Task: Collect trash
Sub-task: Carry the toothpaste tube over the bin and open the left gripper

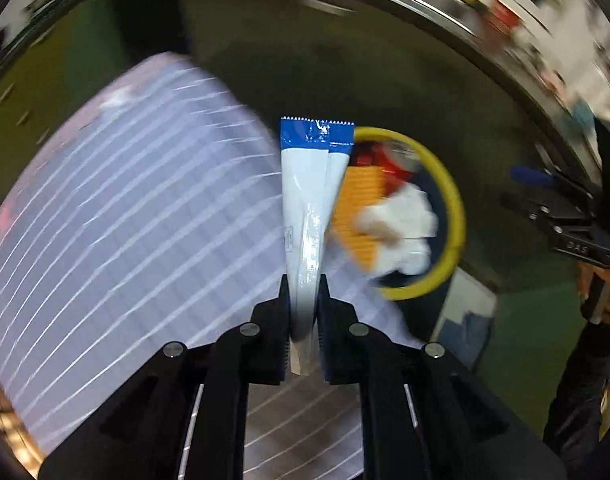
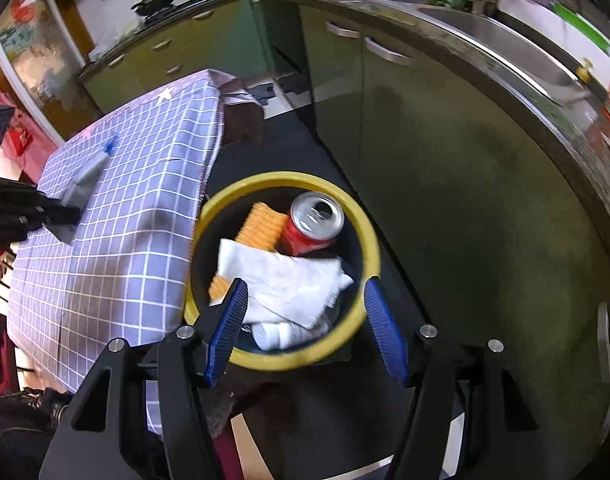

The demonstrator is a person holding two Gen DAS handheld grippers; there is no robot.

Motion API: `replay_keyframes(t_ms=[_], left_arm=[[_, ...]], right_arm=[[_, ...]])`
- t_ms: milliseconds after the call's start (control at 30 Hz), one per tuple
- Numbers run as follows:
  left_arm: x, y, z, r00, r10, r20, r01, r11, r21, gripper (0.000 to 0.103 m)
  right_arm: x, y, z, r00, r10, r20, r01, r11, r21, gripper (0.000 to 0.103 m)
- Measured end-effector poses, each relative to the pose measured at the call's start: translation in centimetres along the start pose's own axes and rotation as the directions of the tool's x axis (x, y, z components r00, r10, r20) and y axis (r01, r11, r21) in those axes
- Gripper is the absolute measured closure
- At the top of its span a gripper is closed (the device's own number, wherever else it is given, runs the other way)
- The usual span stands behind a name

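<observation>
Left tool point(image 1: 303, 300) pinches a creased white wrapper point(image 1: 309, 200), blue-ended.

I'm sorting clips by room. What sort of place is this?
A home kitchen, most likely. The right wrist view shows a sink set in a dark counter, green cabinets below it, and a wok on a stove. A checked-cloth table stands beside a yellow-rimmed bin.

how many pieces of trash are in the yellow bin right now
4 visible in the yellow bin: red can at the back, orange wrapper beside it, white tissue across the middle, white bottle at the front. More may lie hidden underneath.
</observation>
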State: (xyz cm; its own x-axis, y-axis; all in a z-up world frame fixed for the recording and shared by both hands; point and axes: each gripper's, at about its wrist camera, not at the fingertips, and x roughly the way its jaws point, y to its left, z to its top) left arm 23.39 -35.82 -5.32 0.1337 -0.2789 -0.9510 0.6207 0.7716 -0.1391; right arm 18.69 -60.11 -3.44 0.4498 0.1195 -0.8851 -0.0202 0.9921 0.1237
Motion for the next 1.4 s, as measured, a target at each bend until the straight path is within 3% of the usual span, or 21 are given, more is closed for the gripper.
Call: replay_keyframes(t_ms=[167, 300, 467, 567, 633, 833, 967, 1067, 1133, 1200, 1300, 1400], left_arm=[[4.2, -5.1, 2.2, 0.997, -0.04, -0.059, 0.046, 0.994, 0.096, 0.091], [7.3, -6.5, 3.4, 0.997, -0.028, -0.068, 0.037, 0.99, 0.136, 0.089], [9.5, -7.7, 3.2, 0.998, 0.001, -0.062, 0.01, 0.986, 0.168, 0.08], [10.7, -8.5, 3.3, 0.997, 0.009, -0.073, 0.003, 0.986, 0.165, 0.064], [10.4, -8.1, 2.8, 0.998, 0.009, -0.069, 0.002, 0.987, 0.162, 0.052], [7.3, -6.4, 1.7, 1.0, -0.006, 0.016, 0.003, 0.991, 0.137, 0.045], [3.7, -4.6, -0.4, 0.991, -0.008, 0.133, -0.007, 0.994, 0.11, 0.037], [0.2, -2.2, -3.1, 0.971, 0.006, 0.238, -0.025, 0.997, 0.076, 0.033], [-2.1, -0.4, -5.6, 0.949, 0.041, 0.313, -0.058, 0.997, 0.046, 0.028], [-4.2, 1.4, -8.2, 0.922, 0.081, 0.38, -0.09, 0.996, 0.006, 0.023], [-7.5, 4.8, -12.8, 0.865, 0.188, 0.465, -0.171, 0.982, -0.078, 0.016], [-10.5, 8.5, -16.9, 0.824, 0.264, 0.501, -0.204, 0.964, -0.172, 0.012]], right_arm=[[-0.8, -2.0, -1.4, 1.0, -0.016, -0.01, 0.017, 0.999, 0.038, 0.043], [-1.1, -2.8, -2.0, 1.0, -0.022, -0.015, 0.023, 0.998, 0.051, 0.043], [-0.9, -3.0, -2.0, 1.0, -0.017, -0.019, 0.018, 0.999, 0.05, 0.043], [-0.5, -3.0, -1.9, 1.0, -0.013, -0.024, 0.014, 0.999, 0.05, 0.043], [-0.2, -2.8, -1.9, 0.999, -0.012, -0.029, 0.013, 0.999, 0.049, 0.043], [-0.4, -2.4, -2.1, 0.999, -0.013, -0.031, 0.015, 0.998, 0.053, 0.043], [-1.0, -1.5, -2.5, 1.0, -0.015, -0.013, 0.016, 0.998, 0.054, 0.043], [-1.5, -0.1, -2.7, 1.0, -0.001, 0.015, 0.0, 0.999, 0.051, 0.043], [-1.9, 0.9, -2.8, 0.999, 0.009, 0.032, -0.011, 0.999, 0.043, 0.043], [-2.4, 2.3, -2.9, 0.998, 0.02, 0.057, -0.022, 0.999, 0.034, 0.043], [-3.2, 5.0, -3.1, 0.994, 0.037, 0.108, -0.039, 0.999, 0.017, 0.042], [-3.6, 7.5, -3.5, 0.989, 0.062, 0.135, -0.063, 0.998, 0.003, 0.042]])
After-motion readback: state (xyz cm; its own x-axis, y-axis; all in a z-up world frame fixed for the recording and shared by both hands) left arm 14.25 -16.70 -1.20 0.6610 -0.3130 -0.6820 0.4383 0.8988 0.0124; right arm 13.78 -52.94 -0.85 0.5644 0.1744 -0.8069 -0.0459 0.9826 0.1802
